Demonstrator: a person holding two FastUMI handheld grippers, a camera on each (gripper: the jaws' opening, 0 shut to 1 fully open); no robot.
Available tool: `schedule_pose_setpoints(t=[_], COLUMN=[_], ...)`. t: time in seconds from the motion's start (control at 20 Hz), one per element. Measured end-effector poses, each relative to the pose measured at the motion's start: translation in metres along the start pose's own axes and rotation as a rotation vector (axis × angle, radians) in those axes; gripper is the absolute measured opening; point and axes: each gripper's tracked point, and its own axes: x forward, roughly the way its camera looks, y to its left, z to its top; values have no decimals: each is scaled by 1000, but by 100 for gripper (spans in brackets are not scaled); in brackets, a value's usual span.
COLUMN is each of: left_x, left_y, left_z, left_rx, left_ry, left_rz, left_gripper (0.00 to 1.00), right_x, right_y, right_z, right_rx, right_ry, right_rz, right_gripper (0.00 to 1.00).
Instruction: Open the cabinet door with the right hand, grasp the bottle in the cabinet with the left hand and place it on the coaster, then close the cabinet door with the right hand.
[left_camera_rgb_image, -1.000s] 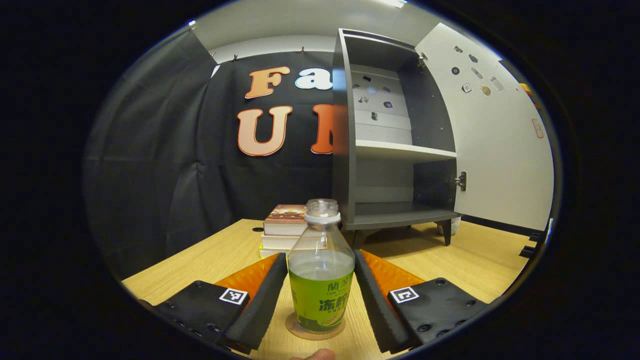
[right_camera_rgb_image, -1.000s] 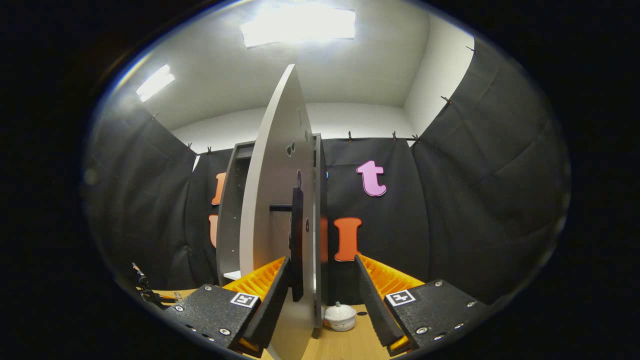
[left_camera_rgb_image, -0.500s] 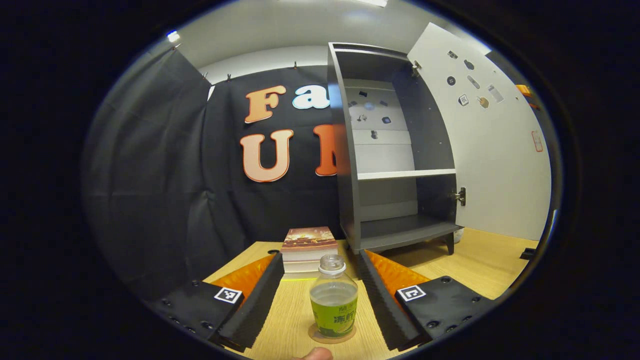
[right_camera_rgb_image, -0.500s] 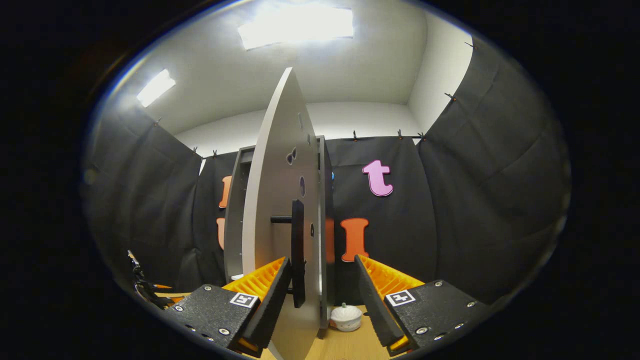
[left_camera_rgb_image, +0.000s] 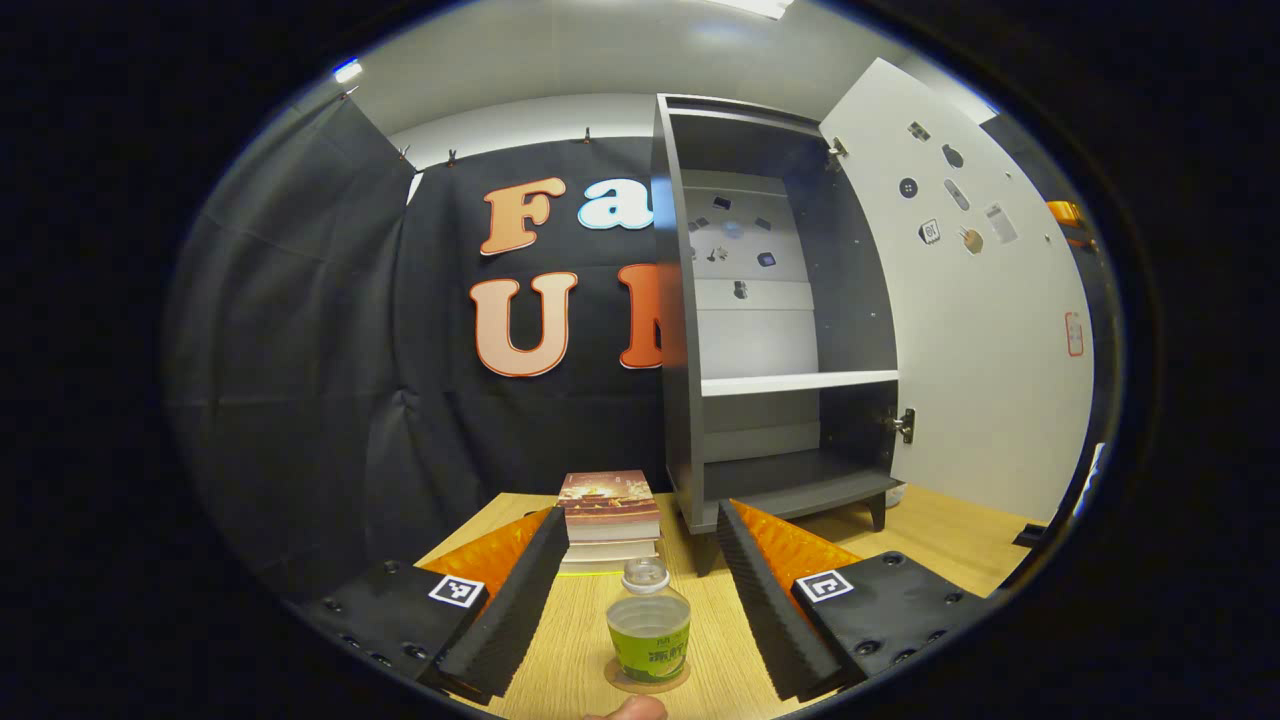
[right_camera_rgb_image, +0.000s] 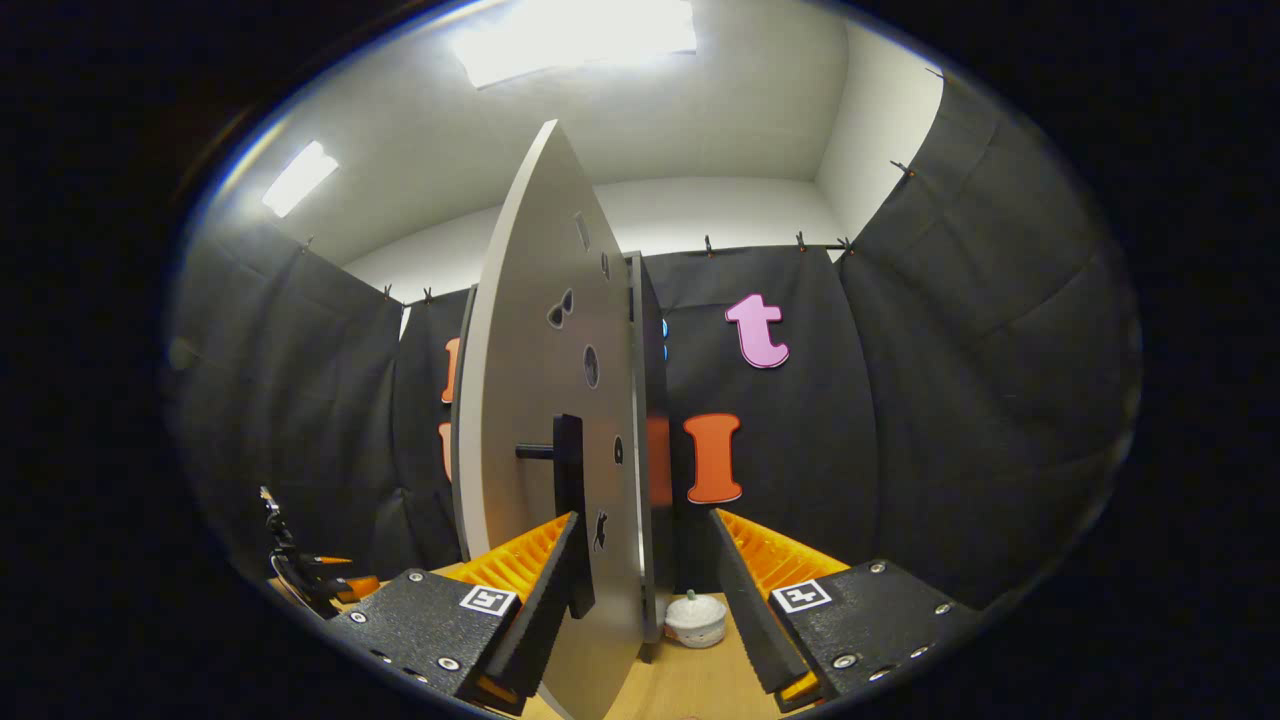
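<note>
Nearest, in the left gripper view, the left gripper (left_camera_rgb_image: 632, 590) is seen with its fingers spread apart and nothing between the pads; the bottle (left_camera_rgb_image: 648, 626) stands upright on the coaster (left_camera_rgb_image: 646, 678), clear of both fingers. A fingertip (left_camera_rgb_image: 626, 708) is glimpsed at the lower edge. Beyond, a stack of books (left_camera_rgb_image: 609, 516) lies on the wooden table (left_camera_rgb_image: 950, 520), and the cabinet (left_camera_rgb_image: 760, 330) is seen with shelves bare and the cabinet door (left_camera_rgb_image: 990, 300) swung wide to the right.

In the right gripper view, the right gripper (right_camera_rgb_image: 640, 585) is held open, its fingers straddling the door's near edge; the handle (right_camera_rgb_image: 568, 500) sits just beside the left finger, contact not discernible. A small white lidded pot (right_camera_rgb_image: 696, 618) rests on the table behind.

Placement is judged done; closing is the step in hand. The door is best swung along its hinge arc, pushed steadily, and slowed before the frame is met. The left gripper is best kept back so the bottle is not knocked.
</note>
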Motion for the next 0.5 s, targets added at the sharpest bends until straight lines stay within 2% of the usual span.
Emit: schedule_pose_setpoints(t=[0.35,0.4,0.45,0.5], left_x=[4,6,8,9], left_y=[12,12,13,14], left_z=[38,39,40,40], left_rx=[1,2,8,13], left_ry=[-34,-34,-32,-28], left_rz=[1,3,4,10], left_gripper=[97,97,97,97], right_x=[13,13,13,13], right_y=[9,13,19,26], right_z=[-1,-1,-4,-5], right_rx=[7,12,21,30], right_ry=[57,64,75,79], right_rz=[63,80,100,119], right_gripper=[75,81,81,72])
